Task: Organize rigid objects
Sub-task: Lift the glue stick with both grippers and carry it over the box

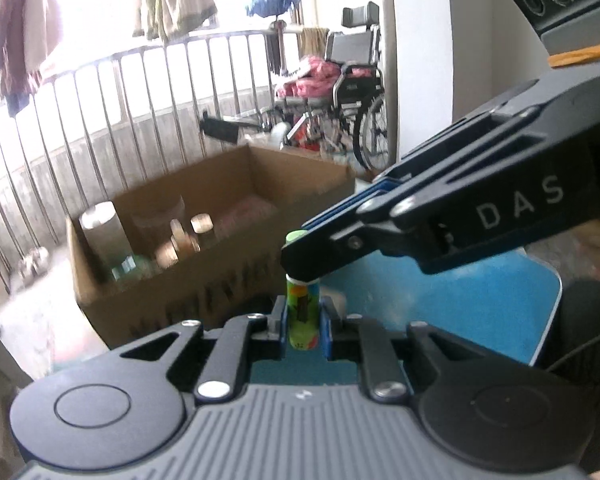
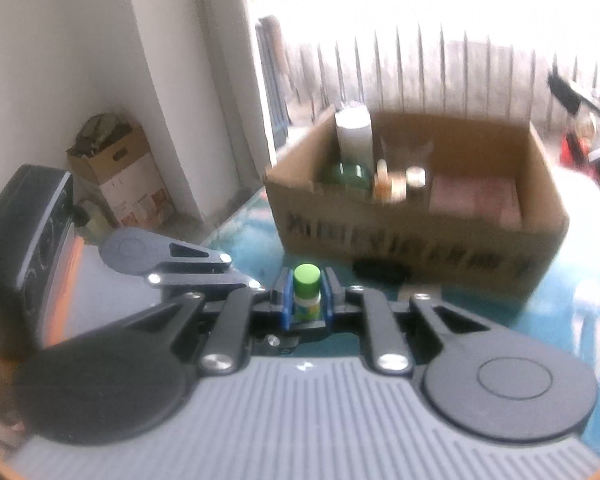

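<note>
A small green bottle (image 1: pixel 302 330) with a bright green cap (image 2: pixel 306 276) hangs upright above the blue table (image 1: pixel 468 304). My left gripper (image 1: pixel 303 312) is shut on its lower body. From the right, my right gripper (image 1: pixel 300 258) reaches in and is shut on the same bottle near the cap. In the right wrist view the bottle (image 2: pixel 305 304) sits between the blue pads of the right gripper (image 2: pixel 306 300), and the left gripper (image 2: pixel 256 282) comes in from the left. Behind stands an open cardboard box (image 1: pixel 220 284) holding several jars and containers.
The box (image 2: pixel 420 236) stands on the blue table (image 2: pixel 252 232) with a dark flat item (image 2: pixel 380 270) at its front. A metal railing (image 1: pixel 140 92), hanging clothes (image 1: pixel 20 40) and a wheelchair (image 1: pixel 352 92) lie beyond. A smaller carton (image 2: pixel 120 172) stands by the wall.
</note>
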